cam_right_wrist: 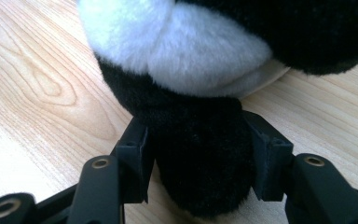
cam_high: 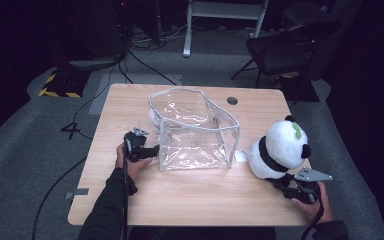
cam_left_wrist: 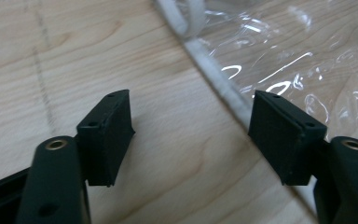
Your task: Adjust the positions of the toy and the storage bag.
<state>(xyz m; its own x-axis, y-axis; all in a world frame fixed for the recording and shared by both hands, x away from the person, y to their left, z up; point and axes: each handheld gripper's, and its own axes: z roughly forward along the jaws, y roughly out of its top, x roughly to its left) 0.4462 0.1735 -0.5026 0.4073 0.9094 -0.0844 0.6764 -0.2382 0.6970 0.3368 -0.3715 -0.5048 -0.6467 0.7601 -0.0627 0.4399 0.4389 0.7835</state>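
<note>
A clear plastic bag (cam_high: pixel 195 131) with white piping stands open on the middle of the wooden table (cam_high: pixel 205 197). My left gripper (cam_high: pixel 152 150) lies at the bag's front left corner. In the left gripper view it (cam_left_wrist: pixel 191 135) is open, bare wood lies between the jaws, and the bag's white edge (cam_left_wrist: pixel 219 84) runs just past the right pad. A plush panda (cam_high: pixel 280 147) sits at the table's right. My right gripper (cam_high: pixel 280 182) is below it, and in the right gripper view it (cam_right_wrist: pixel 198 158) is shut on the panda's black limb (cam_right_wrist: pixel 200 177).
A small white tag (cam_high: pixel 240 156) lies between bag and panda. A round cable hole (cam_high: pixel 232 100) sits near the table's far edge. A dark chair (cam_high: pixel 290 47) and floor cables (cam_high: pixel 145 65) lie beyond the table. Bare wood stretches along the near edge.
</note>
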